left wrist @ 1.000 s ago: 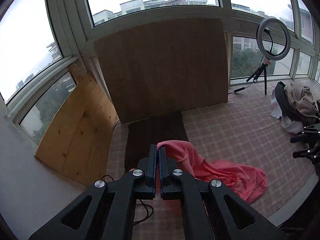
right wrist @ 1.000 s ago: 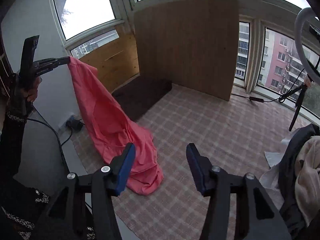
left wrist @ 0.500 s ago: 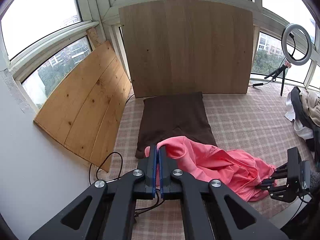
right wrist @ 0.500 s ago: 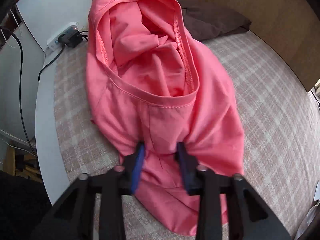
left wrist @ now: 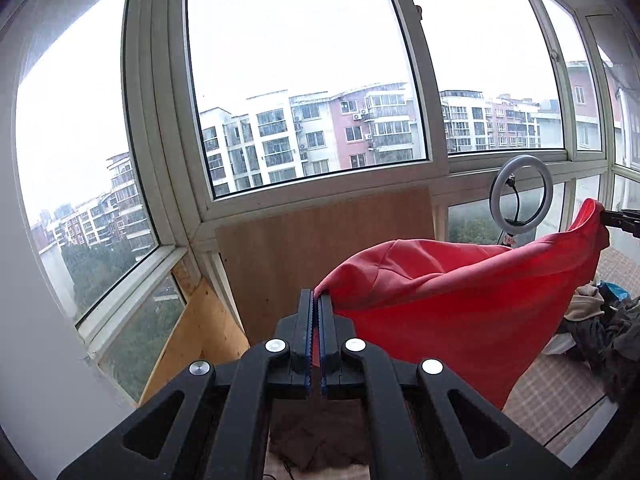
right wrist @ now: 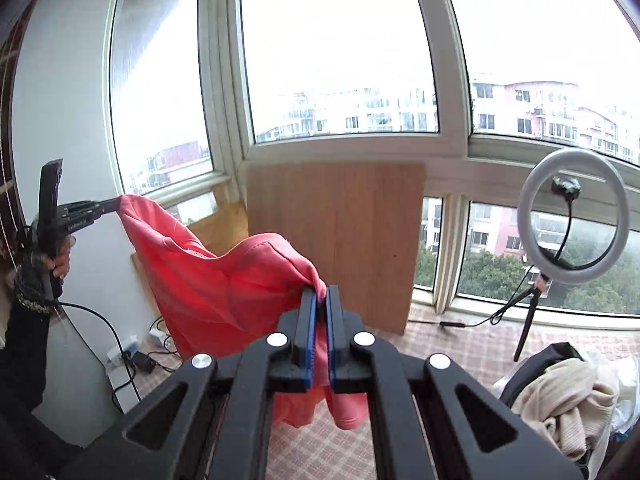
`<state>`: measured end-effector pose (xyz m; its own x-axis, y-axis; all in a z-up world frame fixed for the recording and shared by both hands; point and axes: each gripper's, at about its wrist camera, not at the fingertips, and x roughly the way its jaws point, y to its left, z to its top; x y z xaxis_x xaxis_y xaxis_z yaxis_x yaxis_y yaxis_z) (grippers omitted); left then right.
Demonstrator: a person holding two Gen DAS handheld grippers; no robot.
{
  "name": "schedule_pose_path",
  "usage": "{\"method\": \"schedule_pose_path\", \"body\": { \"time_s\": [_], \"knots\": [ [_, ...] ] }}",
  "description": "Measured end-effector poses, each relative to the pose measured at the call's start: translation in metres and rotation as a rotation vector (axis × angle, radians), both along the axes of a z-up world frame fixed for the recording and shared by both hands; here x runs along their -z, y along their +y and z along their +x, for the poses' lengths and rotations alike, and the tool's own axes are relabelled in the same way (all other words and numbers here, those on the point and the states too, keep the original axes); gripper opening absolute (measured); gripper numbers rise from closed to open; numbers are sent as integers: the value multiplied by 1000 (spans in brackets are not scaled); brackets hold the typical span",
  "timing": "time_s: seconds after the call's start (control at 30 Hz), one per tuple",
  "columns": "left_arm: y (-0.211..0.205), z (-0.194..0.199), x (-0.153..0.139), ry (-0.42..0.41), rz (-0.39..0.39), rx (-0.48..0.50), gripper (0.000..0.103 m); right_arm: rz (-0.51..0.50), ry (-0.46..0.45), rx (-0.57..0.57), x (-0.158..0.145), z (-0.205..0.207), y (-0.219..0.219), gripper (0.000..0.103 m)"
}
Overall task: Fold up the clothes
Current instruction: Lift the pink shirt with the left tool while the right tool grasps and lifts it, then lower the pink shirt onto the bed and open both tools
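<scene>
A ring light [right wrist: 575,216] stood by the windows, a heap of clothes [right wrist: 568,400] lay right; the coral garment [left wrist: 452,300] hung stretched in the air, sagging between the left tool [left wrist: 315,308] and right tool [right wrist: 320,300], each clamped tight on an edge.

Bay windows [left wrist: 304,80] onto apartment blocks, wooden board [right wrist: 336,240] leaning beneath, ring light [right wrist: 574,216], checked floor covering [right wrist: 460,344]
</scene>
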<state>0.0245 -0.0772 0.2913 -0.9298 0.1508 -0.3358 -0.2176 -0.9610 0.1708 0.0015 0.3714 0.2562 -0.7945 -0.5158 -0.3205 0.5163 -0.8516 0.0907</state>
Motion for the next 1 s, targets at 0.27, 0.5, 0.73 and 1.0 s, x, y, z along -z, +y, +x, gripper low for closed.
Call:
{"method": "schedule_pose_path", "body": {
  "time_s": [0.27,0.5,0.73,1.0],
  "knots": [
    [24,13,-58,123,-34,76,2,21,170,112,-84,65,28,4],
    [60,-82,-42,10,-39,116,2,66,85,248,-60,-30,50,4],
    [121,-249,134,-356,-145,33,1,163,-282,352,115,-210,64,4],
    [167,-355,310,-751,-179,-8,6,373,-589,387,288,-332,50,9]
  ]
}}
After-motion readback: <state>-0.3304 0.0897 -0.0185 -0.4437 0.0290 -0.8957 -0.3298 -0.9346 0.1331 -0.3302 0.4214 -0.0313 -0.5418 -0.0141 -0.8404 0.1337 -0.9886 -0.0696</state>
